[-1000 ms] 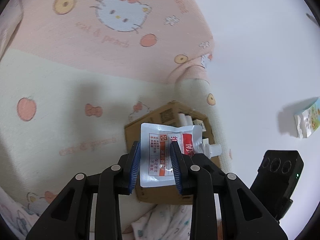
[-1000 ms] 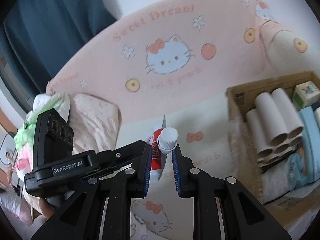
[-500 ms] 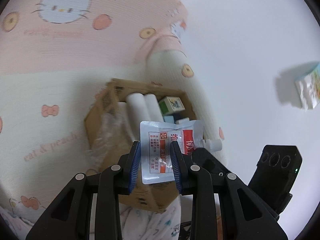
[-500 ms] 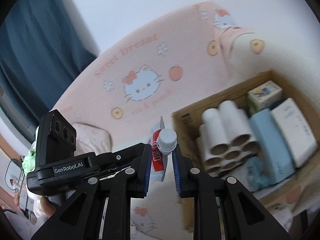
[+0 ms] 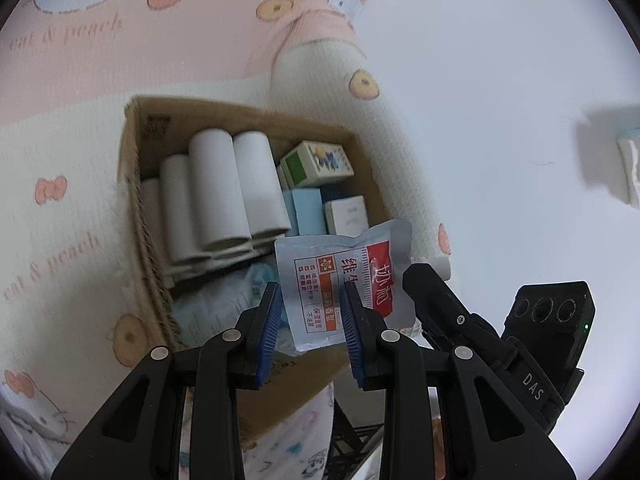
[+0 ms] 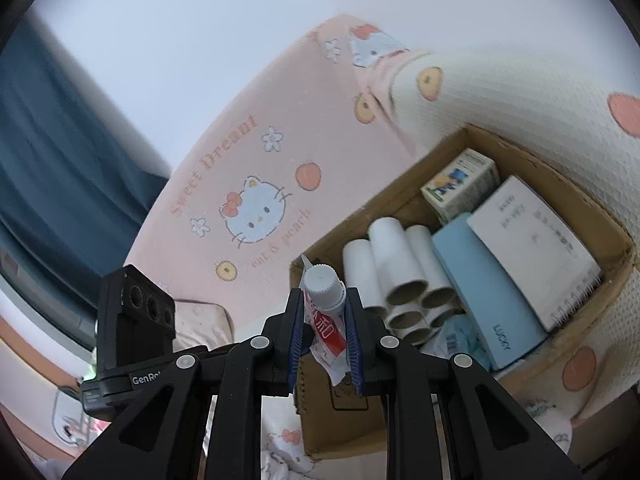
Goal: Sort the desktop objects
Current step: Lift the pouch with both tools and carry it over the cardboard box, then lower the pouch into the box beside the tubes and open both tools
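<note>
A silver spout pouch [image 5: 340, 280] with red and orange print and a white cap [image 6: 323, 286] hangs in the air over the near end of a cardboard box [image 5: 138, 184]. My right gripper [image 6: 323, 336] is shut on its neck just below the cap. My left gripper [image 5: 310, 322] is open, its blue pads either side of the pouch's lower body without pressing it. The box [image 6: 600, 216] holds several white paper tubes [image 5: 224, 196], a pale blue case [image 6: 476, 292], a white booklet [image 6: 532, 252] and a small printed carton [image 6: 460, 186].
The box sits on a cream and pink Hello Kitty blanket [image 6: 256, 208] beside a white wall [image 5: 500, 80]. A dark blue curtain [image 6: 52, 152] hangs at the left. A small patterned packet [image 5: 630, 168] sticks to the wall at the right.
Both grippers carried the pouch toward the box, which has come closer and now lies open below it. The grip on the pouch looks unchanged.
</note>
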### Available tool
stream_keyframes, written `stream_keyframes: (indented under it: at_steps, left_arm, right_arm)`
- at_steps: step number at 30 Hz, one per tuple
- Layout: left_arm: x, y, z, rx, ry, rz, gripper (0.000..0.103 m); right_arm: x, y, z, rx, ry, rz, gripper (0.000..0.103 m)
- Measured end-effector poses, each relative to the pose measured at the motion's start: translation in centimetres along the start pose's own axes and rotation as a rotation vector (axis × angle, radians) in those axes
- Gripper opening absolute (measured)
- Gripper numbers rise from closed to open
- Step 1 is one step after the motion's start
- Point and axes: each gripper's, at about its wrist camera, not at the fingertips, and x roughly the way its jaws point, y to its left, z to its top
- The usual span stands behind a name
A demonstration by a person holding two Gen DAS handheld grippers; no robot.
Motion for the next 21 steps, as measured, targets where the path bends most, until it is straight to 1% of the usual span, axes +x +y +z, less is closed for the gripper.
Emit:
stream_keyframes:
  at_steps: [4, 8, 13, 16, 18, 20, 21]
  left_arm:
    - [1.9, -0.2, -0.3, -0.002, 0.041, 0.032, 0.033]
    - [3.6, -0.1, -0.6, 0.005, 0.086, 0.101, 0.033]
    - [4.1, -0.3, -0.5, 0.039, 0.097, 0.158, 0.033]
    - [3.7, -0.5, -0.2, 0.087, 0.08, 0.202, 0.033]
    - [3.3, -0.6, 0.0, 0.136, 0.067, 0.232, 0.033]
    - [3.1, -0.6, 0.1, 0.175, 0.07, 0.261, 0.023]
    - [3.1, -0.7, 0.0, 0.203, 0.074, 0.281, 0.013]
  right_arm:
    - [0.3, -1.6, 0.3, 0.021, 0.038, -0.011, 0.017]
    - [0.7, -3.3, 0.2, 0.046, 0.068, -0.033, 0.016]
    - [2.0, -4.8, 0.0, 0.057, 0.137, -0.09, 0.016]
    - [3.2, -5.3, 0.0, 0.051, 0.187, -0.109, 0.016]
    - [4.0, -5.3, -0.1, 0.047, 0.24, -0.125, 0.016]
    - [5.0, -5.3, -0.2, 0.053, 0.292, -0.144, 0.016]
    - [5.6, -5.3, -0.3, 0.047, 0.322, -0.151, 0.016]
